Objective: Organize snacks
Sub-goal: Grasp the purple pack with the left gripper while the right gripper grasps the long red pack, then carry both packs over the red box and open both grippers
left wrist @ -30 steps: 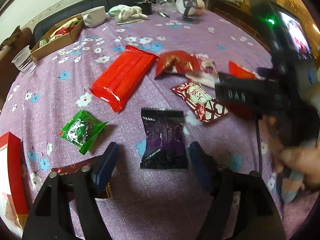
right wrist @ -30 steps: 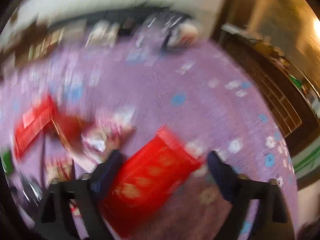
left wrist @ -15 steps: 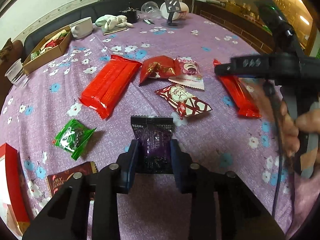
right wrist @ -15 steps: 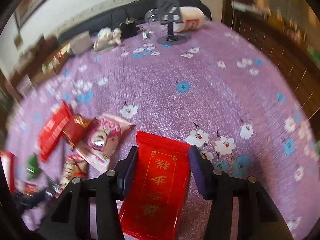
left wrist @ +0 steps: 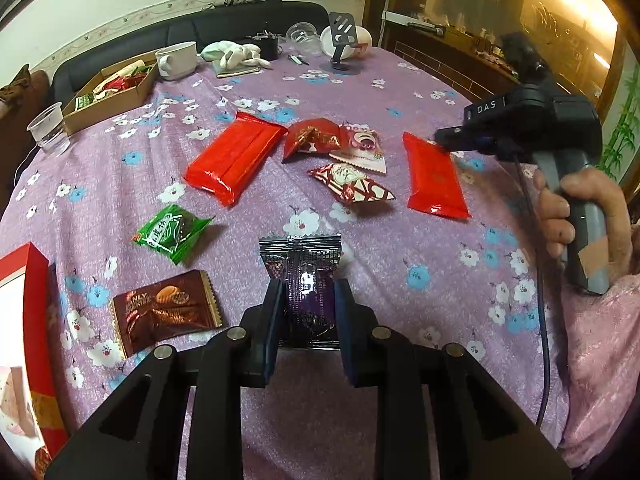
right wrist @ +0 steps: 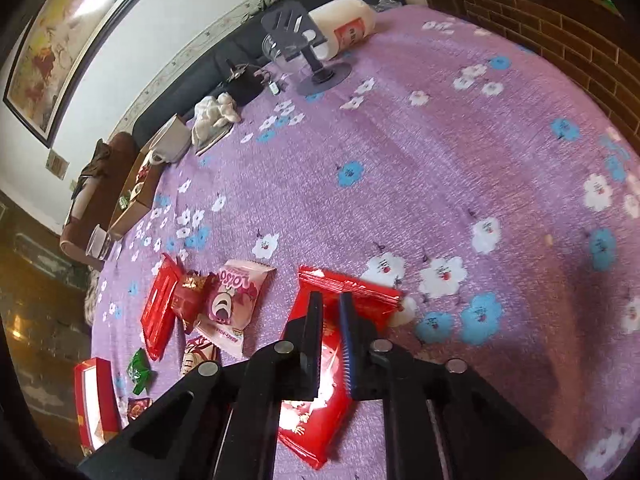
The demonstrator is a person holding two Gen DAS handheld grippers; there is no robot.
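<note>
While both jaws are clamped, we see left gripper [left wrist: 307, 300] pinching the purple packet [left wrist: 306, 280], right gripper [right wrist: 330, 332] pinching the red packet [right wrist: 320, 364]; both packets' near ends hidden.

My left camera looks steeply down, close over the purple tablecloth [left wrist: 400, 92]; my right one [right wrist: 400, 152] does likewise, tilted. Both share the phone stand [left wrist: 342, 46] [right wrist: 304, 44] beyond.

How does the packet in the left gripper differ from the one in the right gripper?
The dark purple packet is small and squarish; the red packet is longer and flat. The purple packet shows small print, the red packet gold characters. Each gripper, left and right, is shut on its packet.
</note>
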